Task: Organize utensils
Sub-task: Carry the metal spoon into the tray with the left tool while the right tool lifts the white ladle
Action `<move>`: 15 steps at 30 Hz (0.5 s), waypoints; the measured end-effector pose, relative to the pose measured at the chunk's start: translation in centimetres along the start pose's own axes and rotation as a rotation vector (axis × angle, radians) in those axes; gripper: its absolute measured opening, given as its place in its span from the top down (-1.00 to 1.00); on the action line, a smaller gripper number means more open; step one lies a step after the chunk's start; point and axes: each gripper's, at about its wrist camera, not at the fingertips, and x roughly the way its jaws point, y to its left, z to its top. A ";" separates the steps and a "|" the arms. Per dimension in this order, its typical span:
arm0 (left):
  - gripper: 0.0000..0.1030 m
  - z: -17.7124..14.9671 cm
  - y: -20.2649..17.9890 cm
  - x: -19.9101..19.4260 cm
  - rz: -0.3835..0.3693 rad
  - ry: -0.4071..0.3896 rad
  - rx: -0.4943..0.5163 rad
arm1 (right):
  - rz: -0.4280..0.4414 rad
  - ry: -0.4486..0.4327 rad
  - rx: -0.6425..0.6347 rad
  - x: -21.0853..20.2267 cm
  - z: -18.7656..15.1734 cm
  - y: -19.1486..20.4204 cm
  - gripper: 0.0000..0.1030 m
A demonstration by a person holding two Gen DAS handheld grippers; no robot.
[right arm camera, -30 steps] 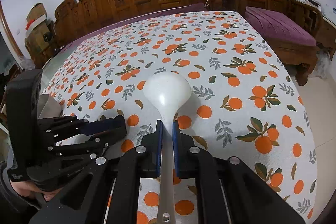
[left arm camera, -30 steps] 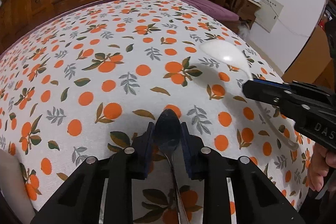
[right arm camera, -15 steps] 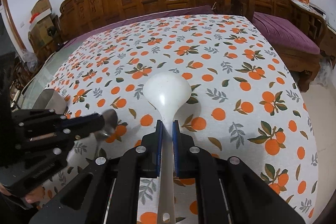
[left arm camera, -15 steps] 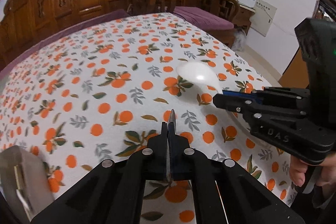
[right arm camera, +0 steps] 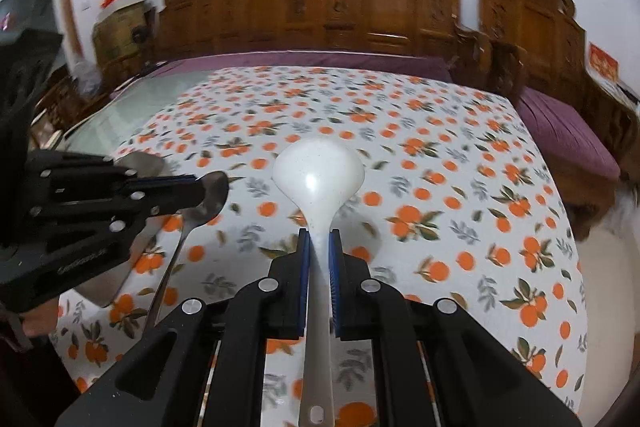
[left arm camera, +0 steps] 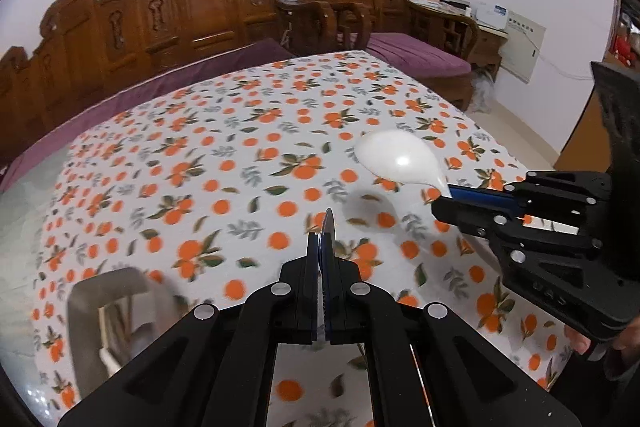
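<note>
My left tongs are pinching a metal spoon above the counter, beside a metal holder. My right tongs are clamped on a white ladle, raised over the orange-print cloth.

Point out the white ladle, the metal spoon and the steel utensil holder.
white ladle [right arm camera: 318,171]: right wrist view, middle of its bowl.
metal spoon [right arm camera: 214,189]: right wrist view, on its bowl, just past the left hand-held gripper's fingers.
steel utensil holder [left arm camera: 108,285]: left wrist view, on its near wall, lower left.
</note>
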 end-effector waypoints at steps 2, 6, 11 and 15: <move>0.99 -0.4 0.8 -0.7 0.019 0.004 0.002 | 0.015 -0.004 -0.025 -0.3 0.2 1.3 0.79; 0.99 -1.1 2.6 -2.3 0.051 0.002 -0.005 | 0.048 -0.024 -0.067 -1.2 0.8 4.0 0.79; 0.99 -1.8 5.3 -4.0 0.096 0.000 -0.033 | 0.071 -0.037 -0.104 -1.9 0.9 6.3 0.79; 0.99 -2.2 7.0 -5.4 0.126 -0.008 -0.044 | 0.076 -0.034 -0.116 -1.9 0.8 7.2 0.79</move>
